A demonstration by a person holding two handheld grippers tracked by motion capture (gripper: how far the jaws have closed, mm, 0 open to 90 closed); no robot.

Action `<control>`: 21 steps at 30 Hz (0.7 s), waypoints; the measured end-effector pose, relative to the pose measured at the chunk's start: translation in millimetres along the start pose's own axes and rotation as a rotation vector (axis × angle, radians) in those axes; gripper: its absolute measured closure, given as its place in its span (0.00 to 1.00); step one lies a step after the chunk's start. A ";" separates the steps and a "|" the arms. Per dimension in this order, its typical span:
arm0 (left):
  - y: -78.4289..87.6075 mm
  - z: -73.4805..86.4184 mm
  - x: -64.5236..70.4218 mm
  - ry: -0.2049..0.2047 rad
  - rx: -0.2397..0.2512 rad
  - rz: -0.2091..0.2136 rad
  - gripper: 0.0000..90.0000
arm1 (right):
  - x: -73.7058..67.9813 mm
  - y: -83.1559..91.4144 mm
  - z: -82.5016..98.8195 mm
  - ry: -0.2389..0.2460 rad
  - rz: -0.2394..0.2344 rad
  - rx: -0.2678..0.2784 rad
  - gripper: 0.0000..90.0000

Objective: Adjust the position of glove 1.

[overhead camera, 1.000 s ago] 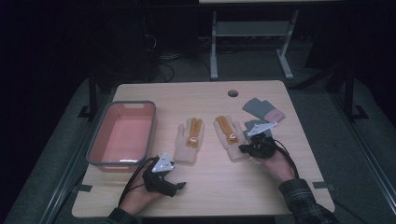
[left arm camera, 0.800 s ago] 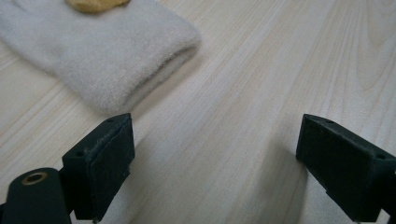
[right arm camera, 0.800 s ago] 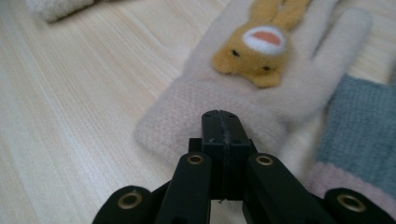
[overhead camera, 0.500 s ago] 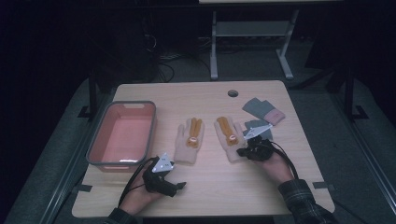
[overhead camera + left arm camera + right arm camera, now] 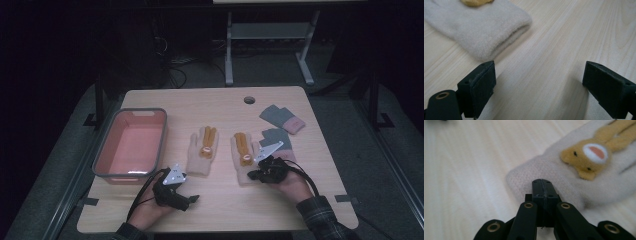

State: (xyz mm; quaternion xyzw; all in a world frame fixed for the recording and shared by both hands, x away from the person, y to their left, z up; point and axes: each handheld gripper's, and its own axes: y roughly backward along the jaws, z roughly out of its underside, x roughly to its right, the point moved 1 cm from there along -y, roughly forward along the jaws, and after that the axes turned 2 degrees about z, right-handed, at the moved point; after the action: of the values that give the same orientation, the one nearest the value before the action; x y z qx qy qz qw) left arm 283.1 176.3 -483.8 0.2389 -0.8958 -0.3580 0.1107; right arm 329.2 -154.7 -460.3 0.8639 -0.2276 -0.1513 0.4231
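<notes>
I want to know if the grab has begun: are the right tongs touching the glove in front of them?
Cannot tell. In the right gripper view the right tongs, jaws shut, overlap the glove at its cuff, but no pinched fabric or gap shows.

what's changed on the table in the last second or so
The right claw slid a little toward the left of the high view, onto the cuff of the right-hand cream glove; its jaws are shut, tips at the cuff edge. Whether it pinches fabric is unclear. The left claw, open over bare wood, stayed put, as did the other cream glove, the grey gloves and the pink tub.
</notes>
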 end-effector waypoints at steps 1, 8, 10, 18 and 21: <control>0.1 0.1 0.1 0.001 -0.001 -0.001 0.12 | -2.5 0.4 0.8 0.013 -0.005 -0.005 1.00; 0.2 0.2 0.3 0.003 -0.001 -0.003 0.12 | -21.7 6.8 9.8 0.040 -0.046 -0.018 1.00; 0.2 0.2 0.3 0.003 -0.001 -0.003 0.12 | -26.6 9.0 13.9 0.046 -0.051 -0.015 1.00; -0.1 0.3 0.5 0.004 0.003 -0.004 0.12 | -38.3 18.4 25.3 0.061 -0.060 -0.033 1.00; -0.1 0.3 0.7 0.008 0.005 -0.006 0.12 | -39.4 22.3 22.2 0.043 -0.069 -0.013 0.96</control>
State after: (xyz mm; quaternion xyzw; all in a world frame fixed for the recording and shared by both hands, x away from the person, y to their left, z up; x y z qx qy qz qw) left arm 282.4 176.0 -484.1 0.2431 -0.8956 -0.3553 0.1125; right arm 279.7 -160.9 -453.0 0.8715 -0.1873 -0.1486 0.4281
